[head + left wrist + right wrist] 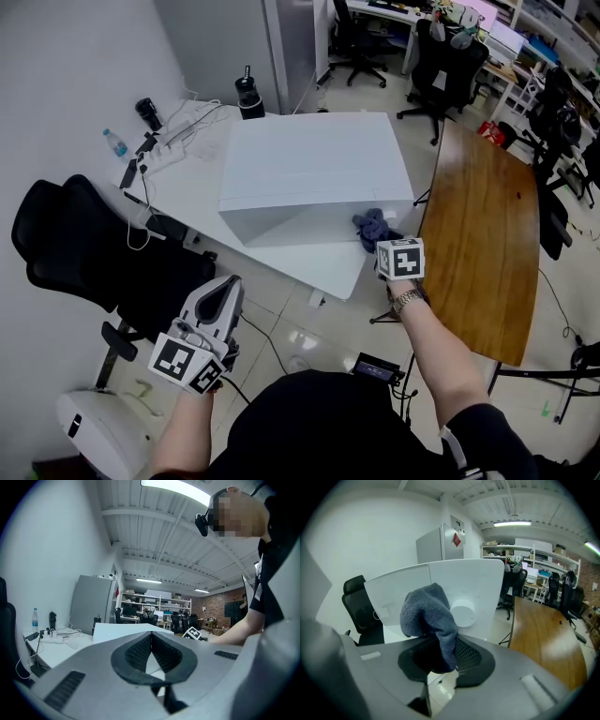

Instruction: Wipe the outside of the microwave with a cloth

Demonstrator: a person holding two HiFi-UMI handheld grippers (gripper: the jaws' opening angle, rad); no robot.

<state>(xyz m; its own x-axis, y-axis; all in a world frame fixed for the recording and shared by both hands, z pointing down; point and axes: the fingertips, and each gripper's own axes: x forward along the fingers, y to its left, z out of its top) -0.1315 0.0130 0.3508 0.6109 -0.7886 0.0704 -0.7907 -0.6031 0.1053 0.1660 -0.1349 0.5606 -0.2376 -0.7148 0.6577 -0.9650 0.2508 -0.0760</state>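
The microwave point(314, 173) sits on the white bench point(192, 192). The cloth point(429, 616), pinched in the right gripper point(446, 654), is close before its front face. Pressing the bunched cloth flat and sweeping evenly should work best. The left gripper point(151, 654) is closed and empty. Only the right gripper view shows the front's round dial point(462, 612); only the head view shows the top.

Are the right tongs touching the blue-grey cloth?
Touching: the right gripper view shows the right tongs clamped on the fuzzy blue-grey cloth.
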